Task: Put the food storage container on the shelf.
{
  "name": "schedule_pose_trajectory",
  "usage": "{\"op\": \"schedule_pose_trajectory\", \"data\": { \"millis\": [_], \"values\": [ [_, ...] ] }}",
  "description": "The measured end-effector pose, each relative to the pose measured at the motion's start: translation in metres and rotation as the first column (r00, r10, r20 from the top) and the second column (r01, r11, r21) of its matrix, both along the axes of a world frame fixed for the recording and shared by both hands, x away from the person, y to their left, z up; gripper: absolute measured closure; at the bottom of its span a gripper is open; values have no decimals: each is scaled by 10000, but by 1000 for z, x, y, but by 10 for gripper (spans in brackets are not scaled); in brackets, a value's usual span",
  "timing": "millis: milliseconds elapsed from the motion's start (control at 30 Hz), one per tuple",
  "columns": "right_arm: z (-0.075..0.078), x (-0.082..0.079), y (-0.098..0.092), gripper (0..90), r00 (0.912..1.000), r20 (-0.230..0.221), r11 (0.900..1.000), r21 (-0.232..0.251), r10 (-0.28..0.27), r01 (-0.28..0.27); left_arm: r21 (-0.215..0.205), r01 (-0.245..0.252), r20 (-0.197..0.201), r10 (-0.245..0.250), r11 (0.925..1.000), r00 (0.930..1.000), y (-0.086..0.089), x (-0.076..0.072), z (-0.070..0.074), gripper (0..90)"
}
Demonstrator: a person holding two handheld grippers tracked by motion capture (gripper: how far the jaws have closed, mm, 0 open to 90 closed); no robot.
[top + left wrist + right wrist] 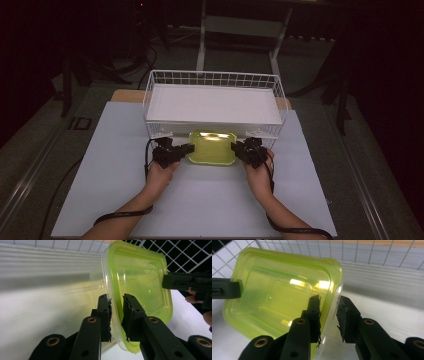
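Item: lidded food container (212, 148), clear tub under a lime-green lid, sitting on the pale tabletop (110, 165) just in front of the white wire basket (150, 95). I have it bracketed from both sides, which I judge is the reason for its placement: centred between my hands, so each rim edge is reachable.

Left tongs (116, 315): jaws straddle the lid's rim, one above and one below. A sliver of gap shows at the pads, so I read them as parted around the edge, not clamped on it.

Right tongs (329, 315): same arrangement on the opposite edge, with the rim passing between the jaws and clear space on the outer side. Not pressing, as far as I can tell.

Basket: holds a flat white liner, with its near wall close behind the container. My guess is the basket is either source or destination; a two-sided hold keeps the tub level for that transfer.
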State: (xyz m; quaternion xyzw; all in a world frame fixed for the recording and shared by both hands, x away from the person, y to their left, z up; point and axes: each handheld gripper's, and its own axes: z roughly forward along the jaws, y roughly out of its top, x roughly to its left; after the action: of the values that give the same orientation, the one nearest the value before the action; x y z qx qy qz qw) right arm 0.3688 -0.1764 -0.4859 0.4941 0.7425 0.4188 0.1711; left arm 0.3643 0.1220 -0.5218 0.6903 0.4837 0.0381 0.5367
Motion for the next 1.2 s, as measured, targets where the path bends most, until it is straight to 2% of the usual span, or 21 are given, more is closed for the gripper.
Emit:
{"op": "schedule_pose_trajectory", "data": {
  "millis": [167,200,233,267,333,367,400,433,533,567,600,633,733,867,1000,1033,1133,1167,1200],
  "values": [
    [-2,5,1,717,9997,14,9996,157,-240,240,270,-197,379,187,9994,9991,-3,2,0,716],
    [-2,8,1,704,9995,-94,9988,368,-314,317,376,-214,473,196,9991,9987,-5,2,0,695],
    [-3,9,4,655,9992,-100,9986,374,-380,383,529,-346,581,315,9980,9978,-6,3,0,669],
    [-3,9,4,655,9992,-100,9986,374,-380,383,529,-346,581,315,9980,9978,-6,3,0,658],
    [-5,10,7,634,9989,36,9986,256,-466,465,453,-415,590,388,9981,9975,-6,5,0,637],
    [-5,10,8,645,9985,106,9985,112,-531,530,596,-428,590,393,9973,9975,-7,6,-1,615],
    [-7,12,9,635,9983,189,9984,-158,-545,548,529,-447,532,419,9976,9977,-6,8,-2,591],
    [-10,12,11,633,9978,383,9982,-223,-547,555,394,-467,449,449,9981,9980,-5,9,-4,581],
    [-10,12,13,621,9965,563,9970,-438,-617,642,427,-533,471,513,9977,9976,-5,11,-4,578],
    [-10,13,12,589,9962,563,9968,-392,-670,692,610,-630,611,593,9961,9964,-6,11,-3,535],
    [-10,13,12,589,9962,563,9968,-392,-670,692,652,-644,621,603,9958,9962,-6,12,-3,535],
    [-8,13,12,551,9963,532,9969,-372,-674,695,542,-687,645,652,9962,9958,-6,12,-2,534],
    [-5,11,12,538,9962,570,9969,-387,-664,687,502,-694,746,655,9963,9951,-5,10,1,533],
    [-1,3,11,536,9974,559,9984,-314,-448,466,748,-685,893,617,9948,9941,-2,2,6,532],
    [3,-10,13,540,9967,806,9991,-408,-72,105,731,-601,881,536,9955,9947,1,-9,12,530],
    [7,-18,15,554,9976,693,9996,-277,41,-22,814,-459,1020,374,9956,9941,3,-17,16,514],
    [11,-26,17,563,9965,781,9993,-252,307,-288,822,-290,1092,199,9962,9938,5,-25,19,513],
    [14,-34,19,616,9951,825,9983,-225,552,-535,933,-234,1278,114,9954,9917,7,-34,23,513],
    [14,-34,19,616,9951,825,9983,-225,552,-535,933,-234,1278,114,9954,9917,7,-34,23,510]
  ]
}}
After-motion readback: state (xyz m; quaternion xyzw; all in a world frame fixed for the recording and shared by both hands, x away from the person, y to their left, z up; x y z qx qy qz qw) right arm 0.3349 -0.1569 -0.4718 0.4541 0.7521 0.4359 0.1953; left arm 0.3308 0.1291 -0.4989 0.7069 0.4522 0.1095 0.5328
